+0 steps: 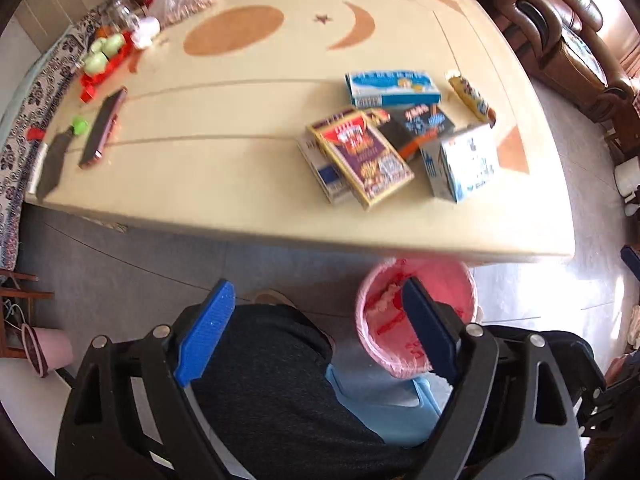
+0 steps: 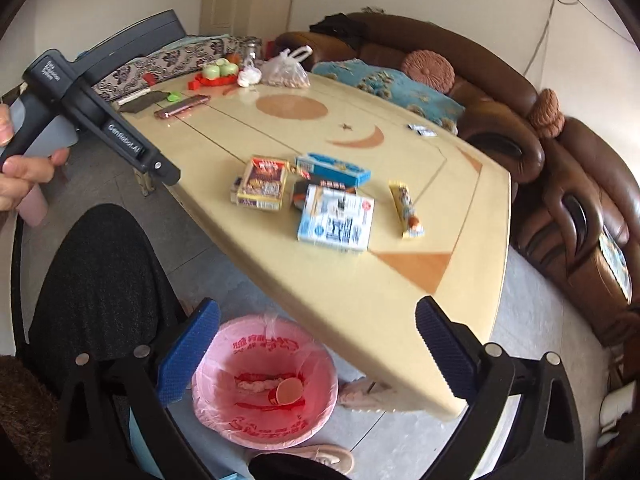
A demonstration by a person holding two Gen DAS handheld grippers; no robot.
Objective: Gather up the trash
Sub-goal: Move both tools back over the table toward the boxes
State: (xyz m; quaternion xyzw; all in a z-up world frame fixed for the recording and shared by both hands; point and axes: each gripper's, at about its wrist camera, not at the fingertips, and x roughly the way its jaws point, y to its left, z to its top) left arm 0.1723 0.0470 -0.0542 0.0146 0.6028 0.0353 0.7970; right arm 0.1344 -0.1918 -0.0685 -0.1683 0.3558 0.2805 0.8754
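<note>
Both of my tools are empty. My left hand-held gripper point(image 1: 316, 328) stands with its jaws spread wide and nothing between them; my right hand-held gripper point(image 2: 320, 344) is likewise spread wide and carries nothing. No earlier view is available, so I describe only the present condition.

The landmark is the pink bin point(image 2: 264, 380), lined with a bag, on the floor just below the near edge of the worktop point(image 2: 360, 292). It already holds a few scraps. The trash left to collect lies on the worktop beyond the bin: a red and yellow box point(image 2: 262, 183), a pale blue carton point(image 2: 336, 218), a blue box point(image 2: 332, 168) farther back, and a long snack wrapper point(image 2: 406, 210) to the right of the carton. These items overlap or touch one another.

Recommended procedure, in my judgement: take the carton first, as it is nearest the bin and lies on top. Approach from above, close across its narrower side, lift clear before moving, then release directly over the bin opening. The phone point(image 2: 182, 106) at the far left is not trash; leave it.
</note>
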